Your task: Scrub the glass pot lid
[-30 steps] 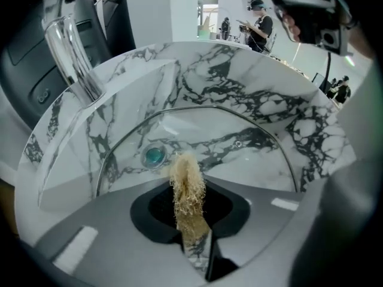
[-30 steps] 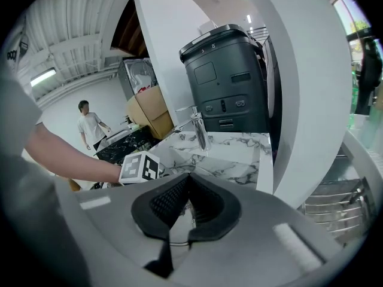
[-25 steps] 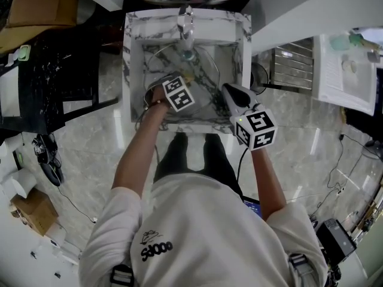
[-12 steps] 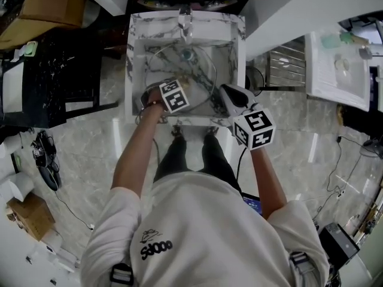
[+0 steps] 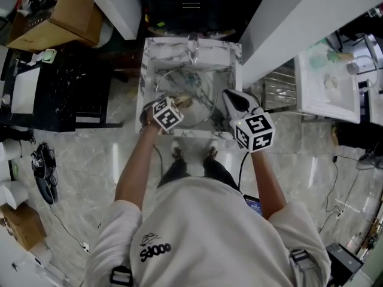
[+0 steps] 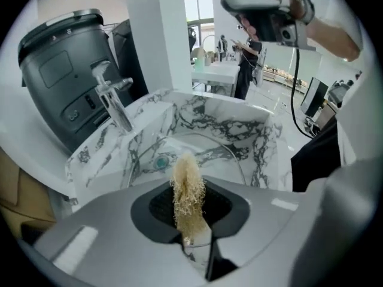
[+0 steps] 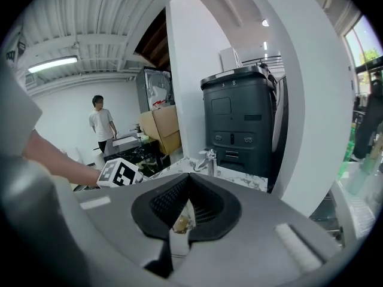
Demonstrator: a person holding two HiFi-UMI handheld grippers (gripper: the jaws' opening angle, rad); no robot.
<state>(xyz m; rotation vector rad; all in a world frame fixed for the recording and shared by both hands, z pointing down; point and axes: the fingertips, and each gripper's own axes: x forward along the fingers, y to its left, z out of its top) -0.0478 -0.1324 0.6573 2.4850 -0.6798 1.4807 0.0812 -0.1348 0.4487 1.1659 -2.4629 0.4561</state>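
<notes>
L tongs pinch scrubber; R tongs closed, 3 o'clock of sink. Nothing holds glass lid, so it may slide.

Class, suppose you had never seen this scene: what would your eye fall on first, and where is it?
The left gripper clamps a straw-coloured scrubber over the glass lid, which lies in the marble sink. The right gripper, jaws together, hangs by the sink's right rim.
</notes>
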